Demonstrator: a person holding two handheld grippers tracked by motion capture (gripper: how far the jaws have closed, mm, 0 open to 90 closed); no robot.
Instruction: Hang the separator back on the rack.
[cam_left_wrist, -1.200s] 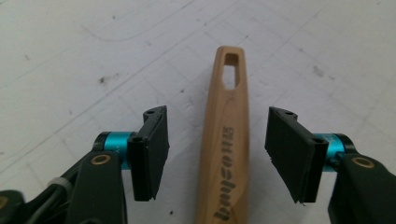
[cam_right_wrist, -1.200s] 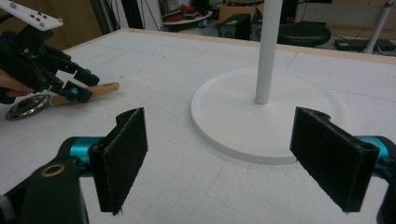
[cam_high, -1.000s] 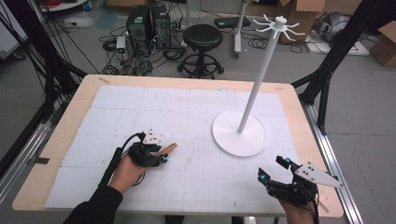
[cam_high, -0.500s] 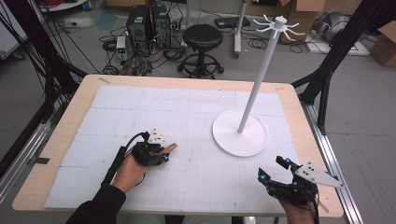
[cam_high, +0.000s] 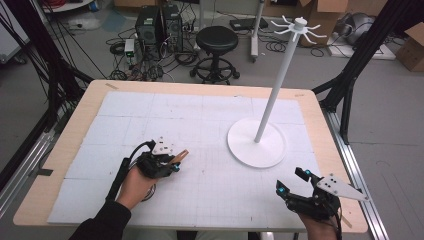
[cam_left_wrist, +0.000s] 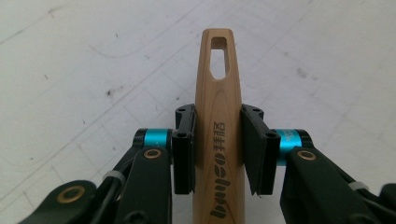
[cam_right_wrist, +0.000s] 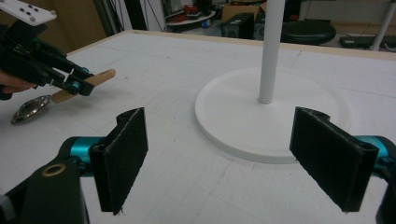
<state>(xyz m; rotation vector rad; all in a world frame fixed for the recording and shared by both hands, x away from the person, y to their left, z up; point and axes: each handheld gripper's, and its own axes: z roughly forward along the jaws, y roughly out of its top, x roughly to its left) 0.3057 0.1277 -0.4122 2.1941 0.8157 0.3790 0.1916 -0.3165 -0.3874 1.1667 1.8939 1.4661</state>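
The left gripper (cam_left_wrist: 217, 149) is clenched on the wooden handle (cam_left_wrist: 219, 116) of a spoon (cam_right_wrist: 28, 109), low over the mat (cam_high: 200, 130). It looks light and stiff; mid-handle suits it, with the hanging slot free. The right gripper (cam_right_wrist: 233, 158) gapes empty near the stand (cam_high: 257, 147)

My left gripper (cam_high: 176, 161), clamped on the wooden handle (cam_high: 181, 155), has shifted slightly toward the frame's lower left, handle tip included.

I see lab: table (cam_high: 60, 150) in black frame (cam_high: 350, 85), computers (cam_high: 159, 25) and cables (cam_high: 125, 47) on floor, stool (cam_high: 216, 42), boxes (cam_high: 412, 47).
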